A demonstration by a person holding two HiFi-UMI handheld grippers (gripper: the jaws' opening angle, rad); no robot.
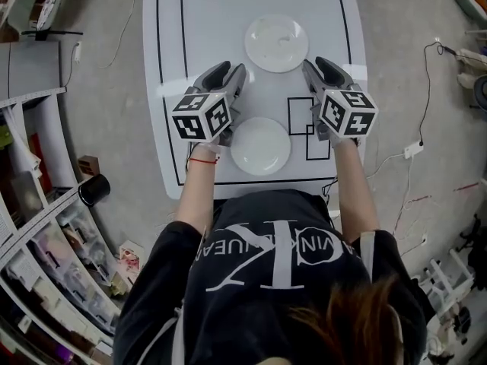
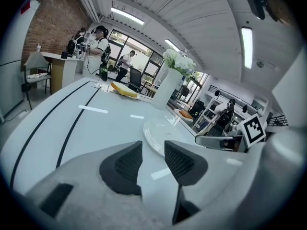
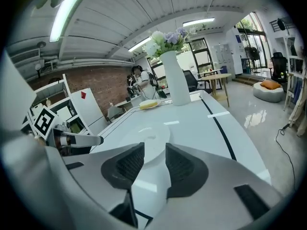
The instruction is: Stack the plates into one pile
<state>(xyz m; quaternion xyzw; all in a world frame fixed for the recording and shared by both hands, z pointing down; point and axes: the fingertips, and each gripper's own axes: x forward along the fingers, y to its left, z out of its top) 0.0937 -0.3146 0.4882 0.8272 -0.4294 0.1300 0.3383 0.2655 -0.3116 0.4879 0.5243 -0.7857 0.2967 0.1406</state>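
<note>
Two white plates lie on the white bench point(image 1: 213, 21), not yet stacked. The far plate point(image 1: 276, 43) sits toward the bench's far end. The near plate point(image 1: 261, 145) lies well apart from it, on the person's side, close to the bench's front edge. The left tongs point(image 1: 227, 73) hover just left of the far plate and slightly nearer the person, and the right tongs point(image 1: 319, 68) mirror them just to its right, so the two tools flank that plate from the near side. Both point forward and somewhat downward, which looks like a line-up on the plate's rim rather than a grip. In the left gripper view the left tongs point(image 2: 153, 152) stand released, with the pads apart and only bare bench between them. The far plate point(image 2: 160, 133) lies just beyond and a little to the right of their tips. The right gripper view shows the right tongs point(image 3: 154, 159) likewise released and empty, with the far plate point(image 3: 144, 140) just ahead and to the left. A white vase point(image 3: 175, 78) of flowers stands well beyond the far plate. Judging by this flanking pose, the far plate is probably the one about to be lifted and carried to the near plate. A thin, smooth rim lying flat on the bench will need one pad slid under its edge.
</note>
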